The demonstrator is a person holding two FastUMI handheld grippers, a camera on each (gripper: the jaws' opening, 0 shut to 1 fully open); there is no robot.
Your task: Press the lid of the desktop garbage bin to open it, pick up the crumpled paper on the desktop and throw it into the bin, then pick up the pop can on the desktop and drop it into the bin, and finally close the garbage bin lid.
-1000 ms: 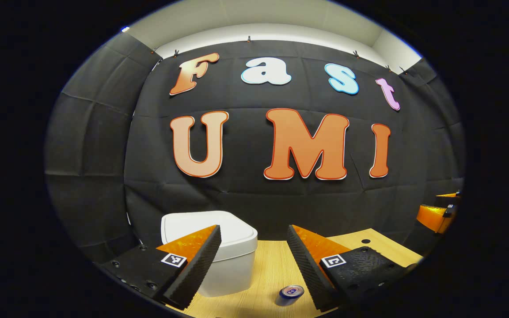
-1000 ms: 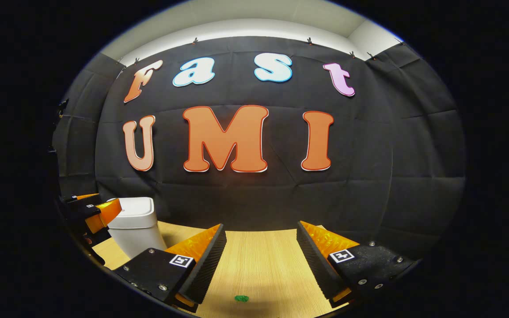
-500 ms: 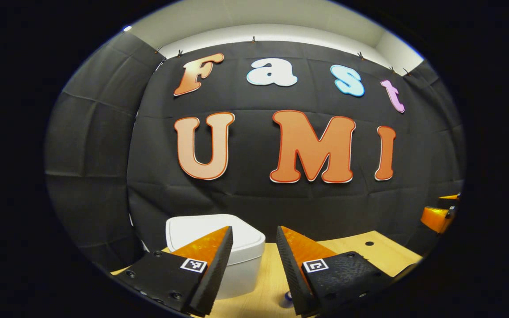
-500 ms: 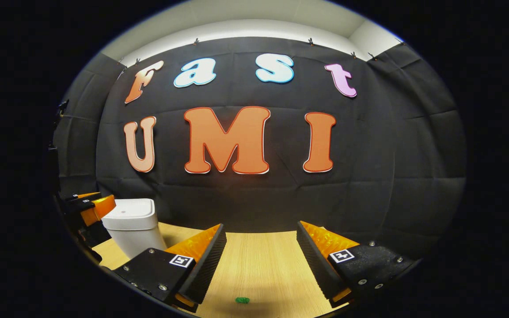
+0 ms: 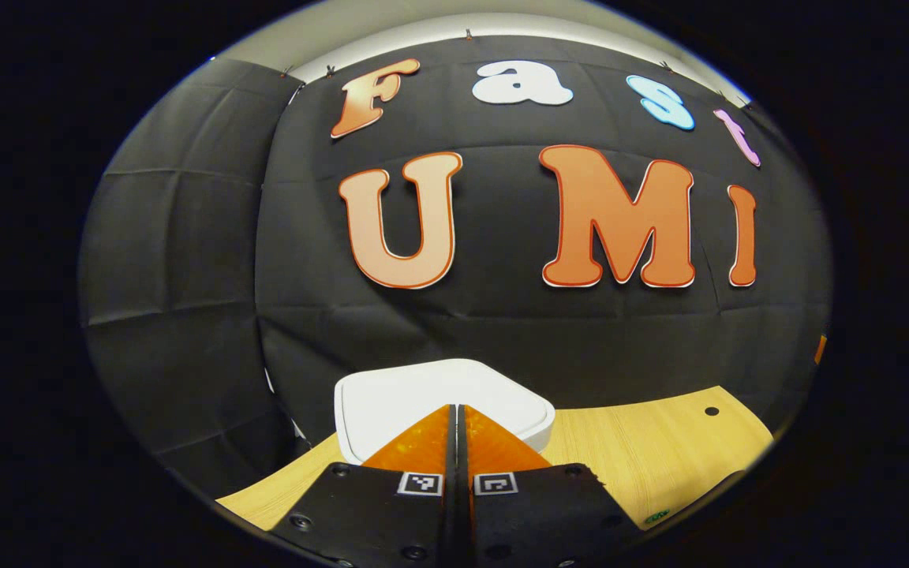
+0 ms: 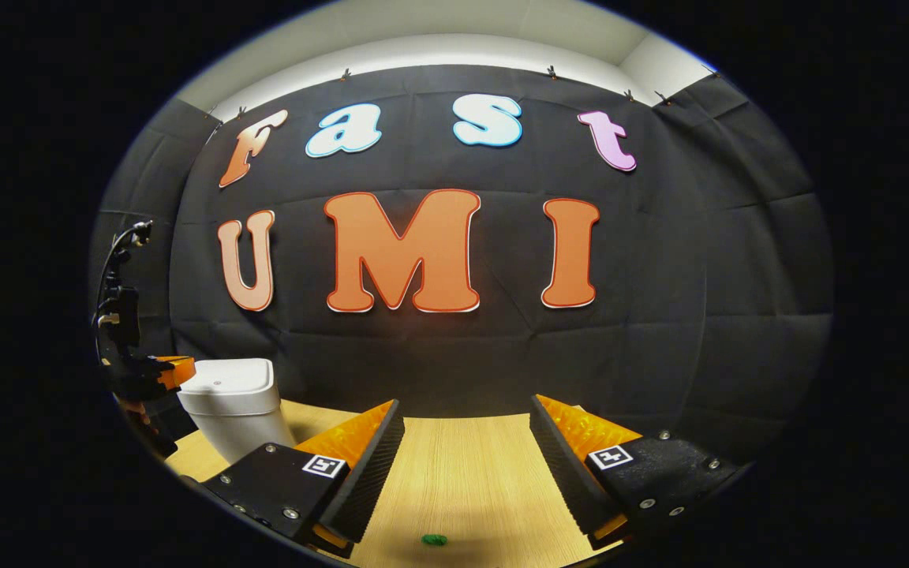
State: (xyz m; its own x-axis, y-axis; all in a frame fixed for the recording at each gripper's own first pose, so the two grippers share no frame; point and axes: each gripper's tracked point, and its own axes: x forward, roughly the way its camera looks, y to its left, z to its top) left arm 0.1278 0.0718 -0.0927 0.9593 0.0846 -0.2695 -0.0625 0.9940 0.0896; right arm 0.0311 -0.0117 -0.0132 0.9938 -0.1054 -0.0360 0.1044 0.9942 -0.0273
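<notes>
The white desktop bin (image 5: pixel 391 398) stands at the table's back left with its lid down. My left gripper (image 5: pixel 458 409) is shut with nothing between its fingers, and its tips sit just over the near part of the lid; whether they touch it I cannot tell. In the right gripper view the bin (image 6: pixel 237 406) is far left, with the left gripper (image 6: pixel 166 369) at its lid's left edge. My right gripper (image 6: pixel 466 404) hangs open and empty above the table. A small green crumpled paper (image 6: pixel 434 539) lies on the wood below and between its fingers.
The light wooden table (image 5: pixel 644 450) runs right of the bin and has a small dark hole (image 5: pixel 711 411) near its back edge. A green scrap (image 5: pixel 656 517) lies near its front right. Black cloth walls close in behind and left of the bin.
My left gripper has gone from open to shut and moved forward and up over the bin lid; the pop can dropped out of its view. The right gripper has hardly moved.
</notes>
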